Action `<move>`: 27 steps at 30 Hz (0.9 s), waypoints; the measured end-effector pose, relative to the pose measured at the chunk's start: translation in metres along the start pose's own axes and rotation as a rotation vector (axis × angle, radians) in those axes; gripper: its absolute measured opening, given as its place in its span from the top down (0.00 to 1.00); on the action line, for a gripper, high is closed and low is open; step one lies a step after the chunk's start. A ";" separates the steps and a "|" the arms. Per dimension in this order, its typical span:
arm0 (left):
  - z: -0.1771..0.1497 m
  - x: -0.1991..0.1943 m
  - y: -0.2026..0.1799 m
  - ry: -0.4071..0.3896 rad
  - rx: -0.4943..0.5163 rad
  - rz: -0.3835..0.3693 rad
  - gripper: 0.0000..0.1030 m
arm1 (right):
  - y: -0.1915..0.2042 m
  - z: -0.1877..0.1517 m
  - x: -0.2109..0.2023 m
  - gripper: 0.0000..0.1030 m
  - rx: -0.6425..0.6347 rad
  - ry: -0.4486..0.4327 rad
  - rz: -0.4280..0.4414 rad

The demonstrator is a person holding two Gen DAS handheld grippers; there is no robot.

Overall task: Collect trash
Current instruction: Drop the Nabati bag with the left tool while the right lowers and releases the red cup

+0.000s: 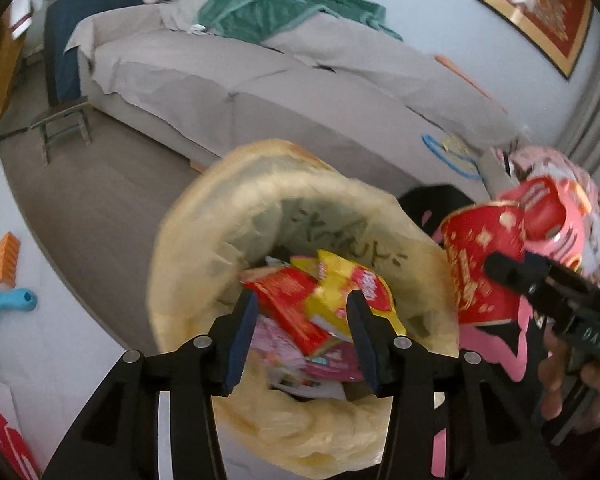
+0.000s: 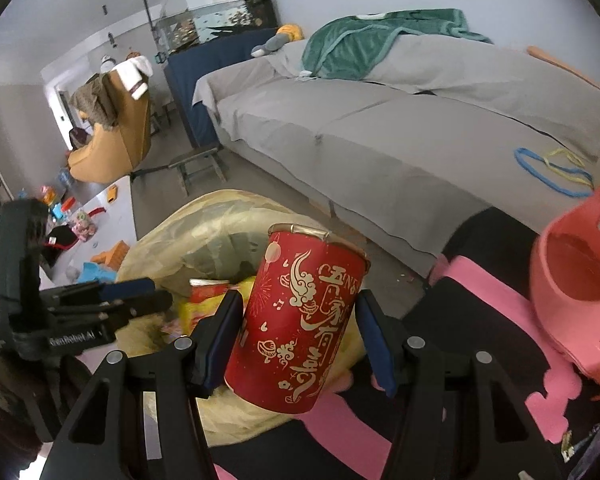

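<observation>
Wrappers already lie in your bag. Your left tongs gape empty above it. Your right tongs clasp the red can, not yet dropped in.

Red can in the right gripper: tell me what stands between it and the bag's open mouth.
Nothing visible does. The red can sits between the right gripper's fingers at the near rim of the yellow bag. The bag's mouth is open, holding wrappers. The left gripper hangs over the opening, off to one side.

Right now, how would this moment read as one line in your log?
left gripper: open over trash bag | right gripper: holding red can beside bag | wrappers: in bag | next: probably drop can
</observation>
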State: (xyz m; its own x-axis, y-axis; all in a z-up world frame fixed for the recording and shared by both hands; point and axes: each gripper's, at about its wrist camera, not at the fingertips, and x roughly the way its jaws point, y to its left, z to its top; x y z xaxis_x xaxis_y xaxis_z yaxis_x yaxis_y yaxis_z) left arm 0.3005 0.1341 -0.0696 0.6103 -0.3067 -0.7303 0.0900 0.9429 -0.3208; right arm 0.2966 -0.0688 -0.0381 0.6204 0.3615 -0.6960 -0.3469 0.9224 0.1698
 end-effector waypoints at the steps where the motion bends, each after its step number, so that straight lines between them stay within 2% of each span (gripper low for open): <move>1: 0.001 -0.003 0.005 -0.008 -0.011 0.003 0.54 | 0.006 0.002 0.004 0.47 -0.010 0.006 0.011; 5: 0.002 -0.009 0.020 -0.030 -0.056 0.001 0.54 | 0.031 0.012 0.030 0.47 -0.060 0.061 0.071; 7: 0.000 -0.012 0.026 -0.039 -0.075 -0.001 0.54 | 0.044 0.016 0.053 0.47 -0.106 0.112 0.074; 11: -0.005 -0.025 0.040 -0.072 -0.132 -0.023 0.54 | 0.054 0.015 0.106 0.47 -0.145 0.281 0.079; 14: -0.008 -0.035 0.050 -0.106 -0.155 -0.019 0.54 | 0.061 0.015 0.128 0.47 -0.180 0.366 0.073; 20: -0.011 -0.038 0.069 -0.114 -0.192 -0.022 0.54 | 0.067 -0.005 0.168 0.49 -0.221 0.562 0.041; 22: -0.013 -0.037 0.072 -0.109 -0.195 -0.021 0.54 | 0.068 -0.005 0.170 0.49 -0.225 0.574 0.025; 27: -0.016 -0.039 0.074 -0.107 -0.201 -0.022 0.54 | 0.080 -0.002 0.154 0.46 -0.284 0.509 -0.001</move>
State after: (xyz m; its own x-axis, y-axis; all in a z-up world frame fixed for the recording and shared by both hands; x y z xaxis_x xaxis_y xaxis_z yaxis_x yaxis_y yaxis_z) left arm 0.2709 0.2137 -0.0742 0.6912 -0.3008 -0.6570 -0.0480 0.8881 -0.4571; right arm 0.3628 0.0607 -0.1333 0.2288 0.1848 -0.9558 -0.5650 0.8248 0.0242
